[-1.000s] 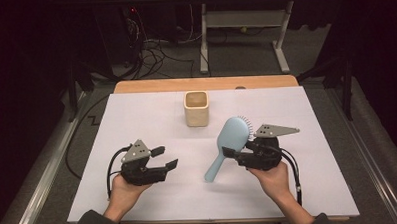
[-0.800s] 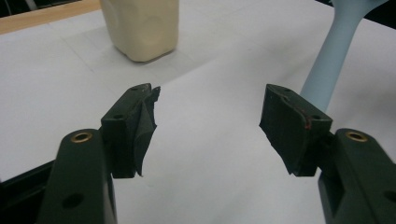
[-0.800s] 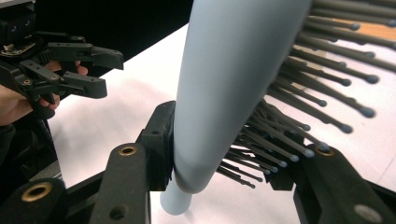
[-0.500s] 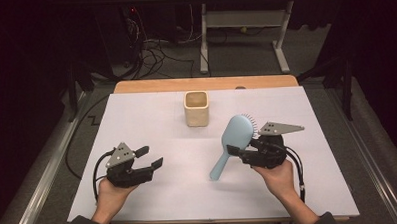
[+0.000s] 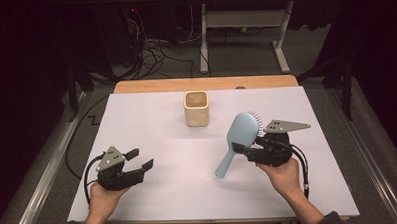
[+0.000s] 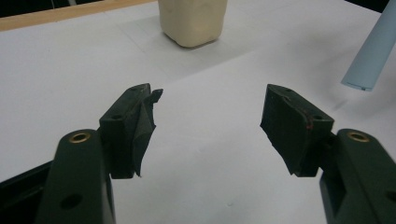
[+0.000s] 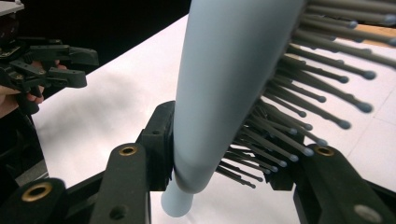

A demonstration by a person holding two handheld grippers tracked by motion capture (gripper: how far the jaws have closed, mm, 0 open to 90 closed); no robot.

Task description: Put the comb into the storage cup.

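So far we have the light blue hairbrush [image 5: 237, 140] pinched at its head in the right gripper [image 5: 245, 151], lifted right of centre. The beige cup [image 5: 196, 108] at upper centre looks empty, so we judge dropping the brush in remains, while the left gripper [image 5: 138, 164] waits spread, lower left.

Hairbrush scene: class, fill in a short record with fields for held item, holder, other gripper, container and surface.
held item: light blue plastic hairbrush, raised, handle slanting down
holder: right gripper, shut on the brush head, bristles against one jaw
other gripper: left gripper, open, nothing between its jaws
container: cream square cup, upright, apart from both
surface: white table cover
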